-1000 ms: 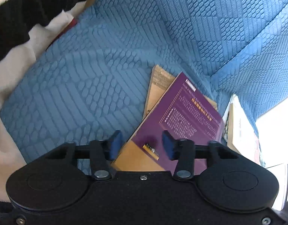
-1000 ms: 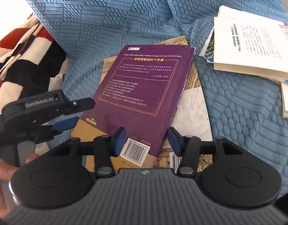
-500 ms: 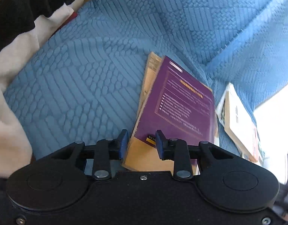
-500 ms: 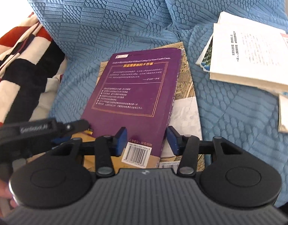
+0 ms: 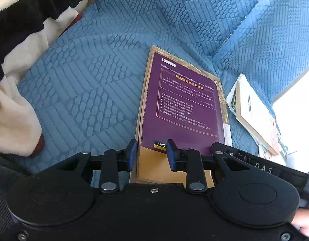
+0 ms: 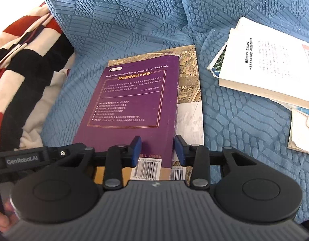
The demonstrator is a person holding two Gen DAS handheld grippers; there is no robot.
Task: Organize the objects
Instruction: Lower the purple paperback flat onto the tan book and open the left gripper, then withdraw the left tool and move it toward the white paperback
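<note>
A purple book point(image 5: 184, 108) point(image 6: 132, 104) lies back cover up on a larger tan book point(image 5: 154, 166) point(image 6: 190, 92), both flat on the blue sofa cover point(image 5: 90, 84). My left gripper point(image 5: 152, 153) straddles the stack's near left edge: one blue pad is beside the edge, the other over the purple cover. It grips nothing. My right gripper point(image 6: 157, 147) is over the near right corner by the barcode. Its jaws are closing, with the purple book's right edge between them and the pads clear of it.
A loose pile of white books point(image 6: 265, 70) point(image 5: 253, 116) lies to the right on the seat. A red, black and cream striped blanket point(image 6: 19, 76) point(image 5: 23, 30) is bunched at the left. The sofa back point(image 6: 134, 10) rises just behind the books.
The purple book has swung from skewed to lined up with the tan book under it. My left gripper's jaws narrowed and it shifted along the near edge. The right jaws narrowed.
</note>
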